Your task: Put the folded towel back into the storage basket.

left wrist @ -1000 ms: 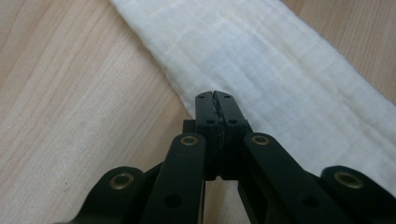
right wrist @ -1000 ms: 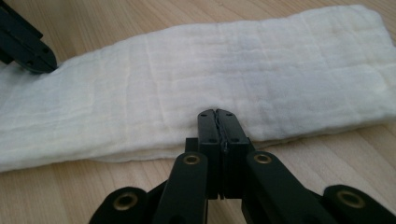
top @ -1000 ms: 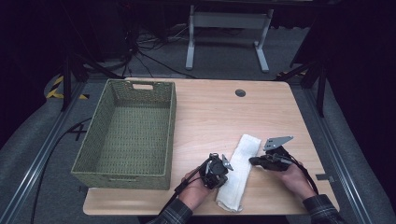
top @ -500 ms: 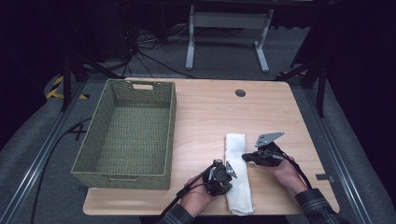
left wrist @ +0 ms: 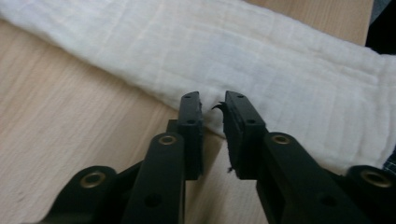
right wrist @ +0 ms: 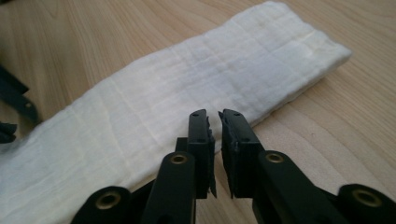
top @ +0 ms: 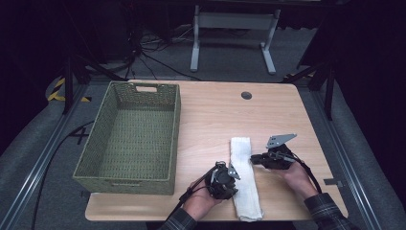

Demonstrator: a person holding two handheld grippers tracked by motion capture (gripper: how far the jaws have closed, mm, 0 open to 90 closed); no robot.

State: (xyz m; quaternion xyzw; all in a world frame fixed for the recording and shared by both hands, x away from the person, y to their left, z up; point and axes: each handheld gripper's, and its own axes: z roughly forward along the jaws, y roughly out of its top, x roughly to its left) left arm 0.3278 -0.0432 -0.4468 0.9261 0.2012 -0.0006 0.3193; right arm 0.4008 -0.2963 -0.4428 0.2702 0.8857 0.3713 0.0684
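Note:
A white towel (top: 245, 179), folded into a long narrow strip, lies flat on the wooden table (top: 215, 115) near its front edge. My left gripper (top: 234, 173) is at the strip's left edge and my right gripper (top: 253, 158) at its right edge. In the left gripper view the towel (left wrist: 280, 60) lies just past the left gripper (left wrist: 212, 100). In the right gripper view the towel (right wrist: 187, 93) lies just beyond the right gripper (right wrist: 213, 116). Both pairs of jaws have just been opening. Each stands a narrow gap apart with no cloth clamped between.
A green woven basket (top: 176, 112) stands empty on the table's left half, close to my left hand. A round cable hole (top: 246, 95) sits near the table's far edge. Beyond the table are a dark floor, cables and a metal stand (top: 233, 21).
A second ago the towel lay slanted and looked wider; now it lies straight and narrow, running away from the front edge. Both grippers stayed at its two sides, shifting only slightly.

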